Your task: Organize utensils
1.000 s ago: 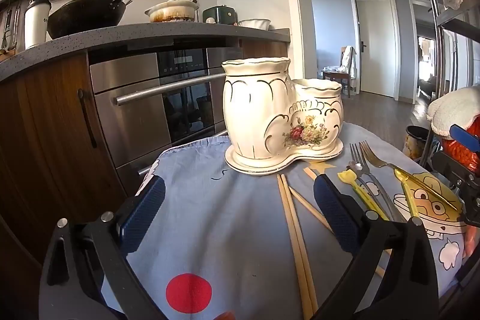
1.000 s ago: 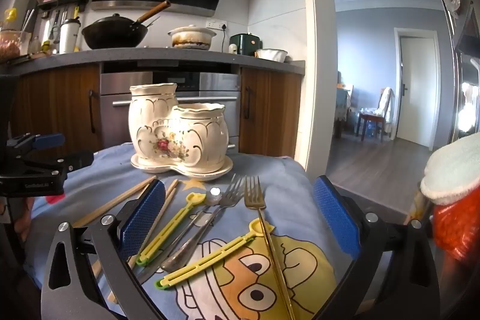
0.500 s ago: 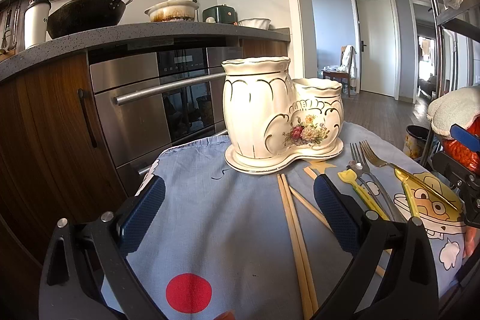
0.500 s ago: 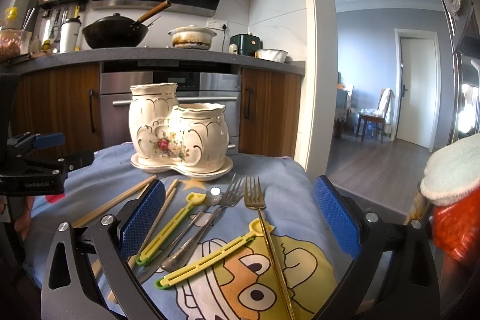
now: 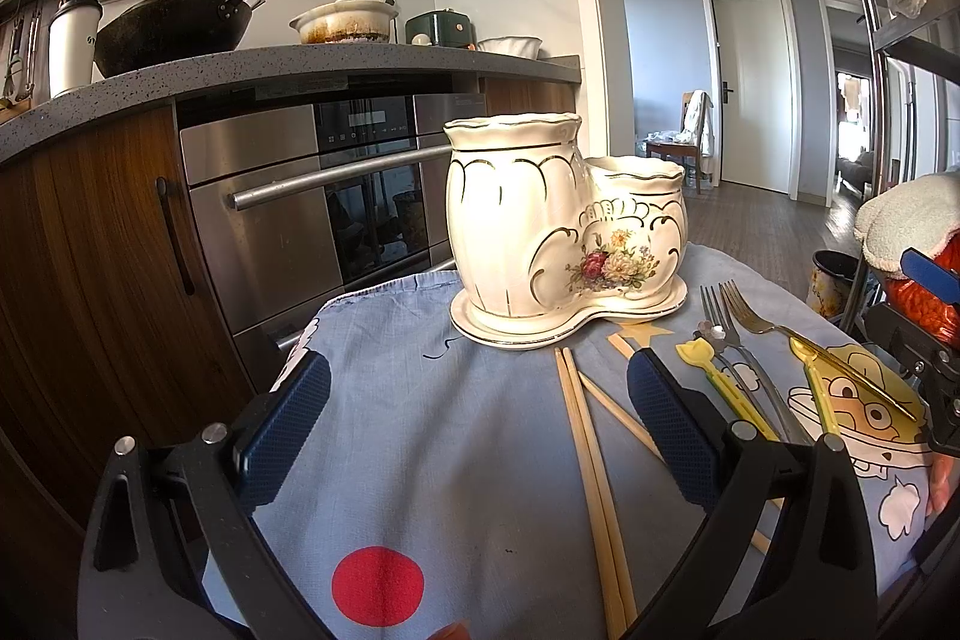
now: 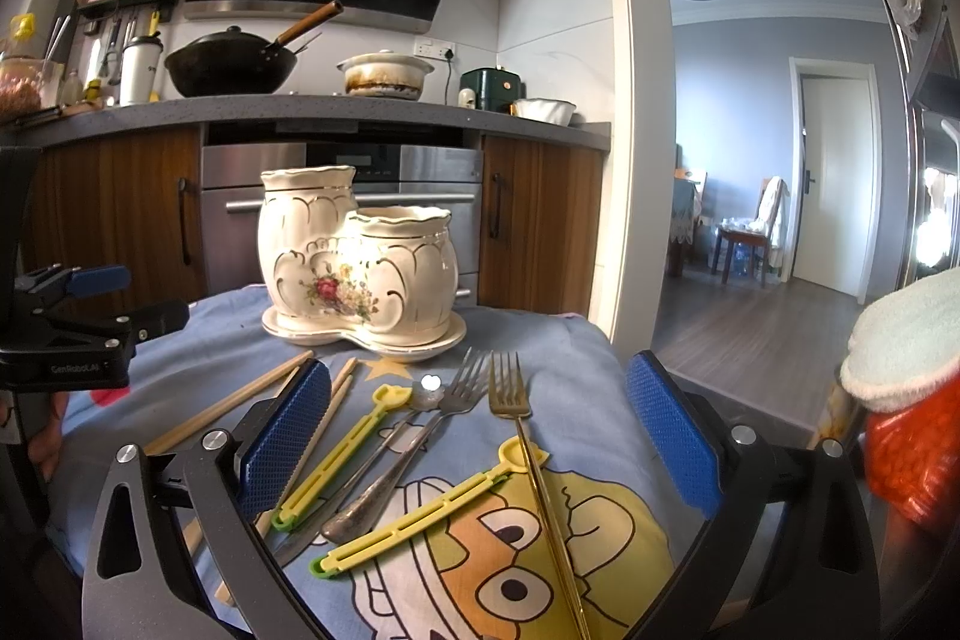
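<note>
Both my grippers are empty and spread wide. Left gripper (image 5: 477,418) hovers over the blue cloth (image 5: 432,460), fingers far apart, nothing between the pads, only bare cloth and the near chopsticks (image 5: 591,484). Right gripper (image 6: 477,436) likewise, fingers wide, hanging above the cutlery spread without touching it. Ceramic holder (image 6: 360,268), cream with gold trim and a flower motif, stands upright at the far end of the cloth: tall compartment plus a shorter one, joined on one base. From these angles I cannot see inside either compartment. Everything else lies flat on the cloth in front of it: wooden chopsticks on my left, one pair side by side with tips just short of the holder base, more loose ones angled beside them. Then a yellow plastic utensil (image 6: 336,460), a silver fork (image 6: 414,454) with another steel piece tucked alongside it, a second yellow utensil (image 6: 432,514) lying diagonally, and a gold fork (image 6: 528,454) whose handle crosses over that second yellow one's head. Fork tines point toward the holder, well apart from it. Behind the table: oven (image 5: 312,220) and counter with a wok (image 5: 174,28).
</note>
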A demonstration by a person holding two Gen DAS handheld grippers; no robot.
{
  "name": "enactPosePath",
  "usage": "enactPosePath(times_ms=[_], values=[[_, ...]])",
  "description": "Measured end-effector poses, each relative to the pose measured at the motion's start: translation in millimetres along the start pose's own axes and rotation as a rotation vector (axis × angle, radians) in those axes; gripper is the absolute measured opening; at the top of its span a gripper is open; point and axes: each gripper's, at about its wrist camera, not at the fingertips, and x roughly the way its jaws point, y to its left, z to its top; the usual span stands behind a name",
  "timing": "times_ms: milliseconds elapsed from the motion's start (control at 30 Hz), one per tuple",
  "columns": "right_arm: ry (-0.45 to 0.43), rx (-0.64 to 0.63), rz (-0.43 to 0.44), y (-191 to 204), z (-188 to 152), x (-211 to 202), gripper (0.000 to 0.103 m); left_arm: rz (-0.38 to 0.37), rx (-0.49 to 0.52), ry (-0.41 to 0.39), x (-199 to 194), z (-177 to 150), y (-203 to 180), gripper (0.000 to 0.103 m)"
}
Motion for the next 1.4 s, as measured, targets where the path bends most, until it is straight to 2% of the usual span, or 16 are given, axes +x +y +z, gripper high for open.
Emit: enactPosePath(times_ms=[1400], values=[[0.007, 0.003, 0.005, -0.2, -1.4, 1.2, 0.098, -0.013, -0.016, 0.01, 3.9, 0.3, 1.6, 0.098]])
